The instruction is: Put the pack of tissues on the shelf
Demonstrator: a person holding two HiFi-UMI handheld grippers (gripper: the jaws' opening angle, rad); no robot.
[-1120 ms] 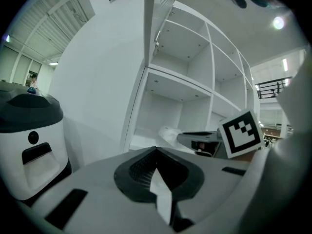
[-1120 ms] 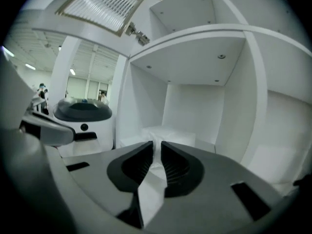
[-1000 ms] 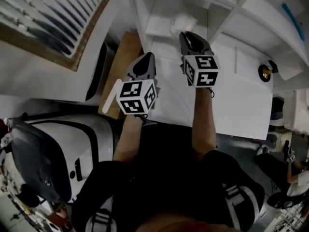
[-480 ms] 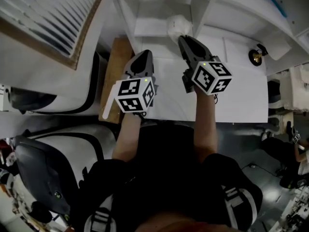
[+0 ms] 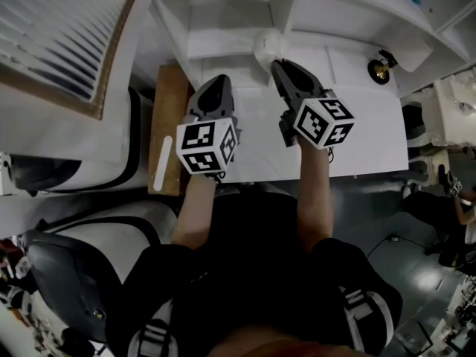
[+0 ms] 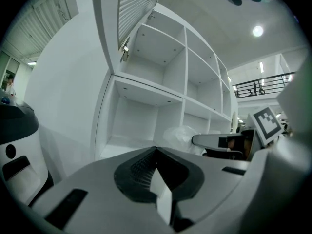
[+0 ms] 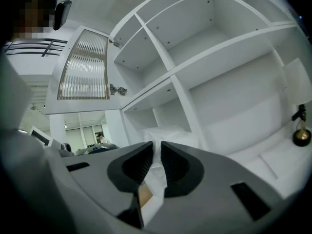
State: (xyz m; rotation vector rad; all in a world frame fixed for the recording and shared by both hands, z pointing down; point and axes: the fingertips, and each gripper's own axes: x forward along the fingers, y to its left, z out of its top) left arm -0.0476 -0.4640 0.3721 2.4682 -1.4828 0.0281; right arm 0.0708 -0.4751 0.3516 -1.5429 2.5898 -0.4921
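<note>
Pack of tissues (image 5: 268,43) sits clenched in our right gripper (image 5: 275,64), wrapper pinched between the jaws; it juts ahead of the tips at the shelf (image 5: 216,44) front edge; our left gripper (image 5: 217,84), closed on nothing, waits farther from the shelf.

White wall (image 6: 68,96); ribbed door (image 7: 84,65) open; round ceiling lamp (image 6: 257,30) lit; grey floor (image 5: 379,207).

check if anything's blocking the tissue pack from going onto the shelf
Nothing visible does. The right gripper holds the pack of tissues in its jaws, just in front of the open shelf compartment.
</note>
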